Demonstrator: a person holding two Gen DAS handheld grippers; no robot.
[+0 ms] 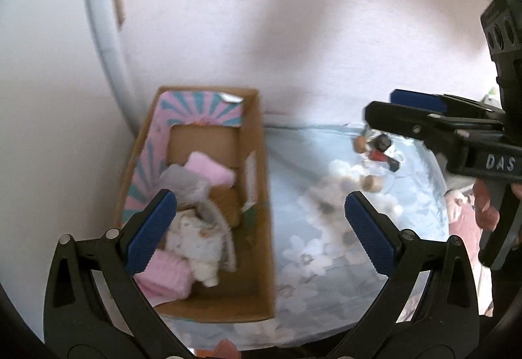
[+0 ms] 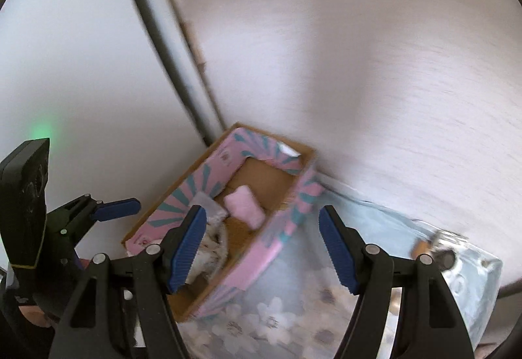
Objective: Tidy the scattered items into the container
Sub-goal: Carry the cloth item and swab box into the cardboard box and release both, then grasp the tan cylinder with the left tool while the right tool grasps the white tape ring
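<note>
See the left tool point(image 1: 259, 199) spread wide and holding nothing, up over the brown cardboard box with pink and teal stripes point(image 1: 261, 228). See the right tool point(image 2: 262, 212) spread wide and empty too, up near the box and the wall. Look inside the box: soft pink folded cloths point(image 1: 210, 168), a grey cloth point(image 1: 186, 182) and a white spotted cloth point(image 1: 195, 241) already lying there. Look across the counter with the pale blue flowered cover point(image 1: 326, 261): a little heap of black, red and brown bits point(image 1: 378, 147) and a short brown cork-like stub point(image 1: 373, 184), well apart from the box, near the far edge. Too blurry to say just what those bits are. Likely next: go for that heap with the right tool, the closer one. Come down from above with the jaws wide, one on each side of a single bit. Pick the stub first, out in the open and easy to reach. Squeeze gently so nothing rolls off the edge. Lift straight up, carry over the box wall, let go low over the soft cloths.
</note>
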